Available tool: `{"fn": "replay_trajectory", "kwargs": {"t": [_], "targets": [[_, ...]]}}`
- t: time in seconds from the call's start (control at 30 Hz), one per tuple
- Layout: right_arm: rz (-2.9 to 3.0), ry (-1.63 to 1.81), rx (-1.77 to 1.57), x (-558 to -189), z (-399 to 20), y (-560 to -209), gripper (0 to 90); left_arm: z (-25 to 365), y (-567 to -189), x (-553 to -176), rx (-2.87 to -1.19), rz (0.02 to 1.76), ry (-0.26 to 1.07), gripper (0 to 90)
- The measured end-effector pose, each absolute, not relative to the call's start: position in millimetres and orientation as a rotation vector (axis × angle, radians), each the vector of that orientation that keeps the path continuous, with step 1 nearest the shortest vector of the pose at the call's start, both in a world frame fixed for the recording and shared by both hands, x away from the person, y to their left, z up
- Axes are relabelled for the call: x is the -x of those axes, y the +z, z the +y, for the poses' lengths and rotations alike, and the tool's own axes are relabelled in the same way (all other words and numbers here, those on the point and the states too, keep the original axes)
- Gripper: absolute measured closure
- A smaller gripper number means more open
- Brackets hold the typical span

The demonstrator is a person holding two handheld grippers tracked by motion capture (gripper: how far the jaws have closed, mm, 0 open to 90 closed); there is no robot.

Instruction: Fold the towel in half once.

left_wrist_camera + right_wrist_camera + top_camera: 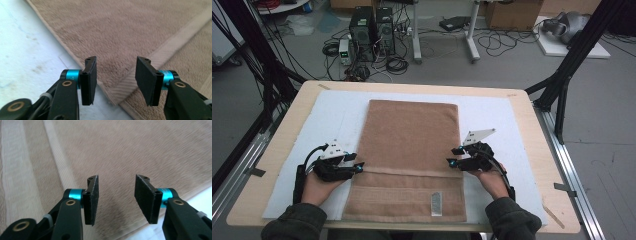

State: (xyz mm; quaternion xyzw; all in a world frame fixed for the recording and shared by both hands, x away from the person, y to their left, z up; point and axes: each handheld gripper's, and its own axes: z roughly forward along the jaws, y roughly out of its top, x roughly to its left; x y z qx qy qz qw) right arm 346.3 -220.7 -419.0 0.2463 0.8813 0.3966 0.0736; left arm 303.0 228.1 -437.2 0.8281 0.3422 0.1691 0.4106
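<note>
Towel (412, 150): flat on white mat (492, 115); label (437, 204) in high view. Left gripper (116, 80), right gripper (116, 198): jaws half-open, empty, over towel's side edges.

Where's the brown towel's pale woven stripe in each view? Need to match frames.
High view: the pale stripe crosses the brown towel side to side, between the left gripper and the right gripper.
Left gripper view: runs diagonally from the upper right down to the towel's edge between the jaws.
Right gripper view: slants from the top down along the left.
Shared landmark: the white mat beside the towel's edge.
</note>
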Motion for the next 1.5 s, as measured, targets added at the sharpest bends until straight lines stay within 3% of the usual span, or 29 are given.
{"fn": "replay_trajectory", "kwargs": {"t": [0.2,0.33,0.47,0.6,1.17,1.5], "targets": [[2.701,1.134,-0.710,-341,-218,-433,61.1,227,-446,-302,-2.108,0.858,0.414,60.9],[2.702,1.116,-0.687,-340,-216,-439,71.1,224,-446,-301,-2.115,0.851,0.442,66.8],[2.711,1.119,-0.682,-340,-215,-438,80.8,222,-446,-301,-2.118,0.845,0.452,80.3],[2.713,1.140,-0.700,-343,-217,-437,85.0,220,-444,-301,-2.114,0.870,0.459,85.1],[2.664,1.226,-0.639,-334,-224,-398,85.7,227,-411,-285,-2.028,0.826,0.474,85.9],[2.673,1.276,-0.581,-313,-232,-385,85.6,228,-399,-253,-2.037,0.774,0.456,85.9]]}}
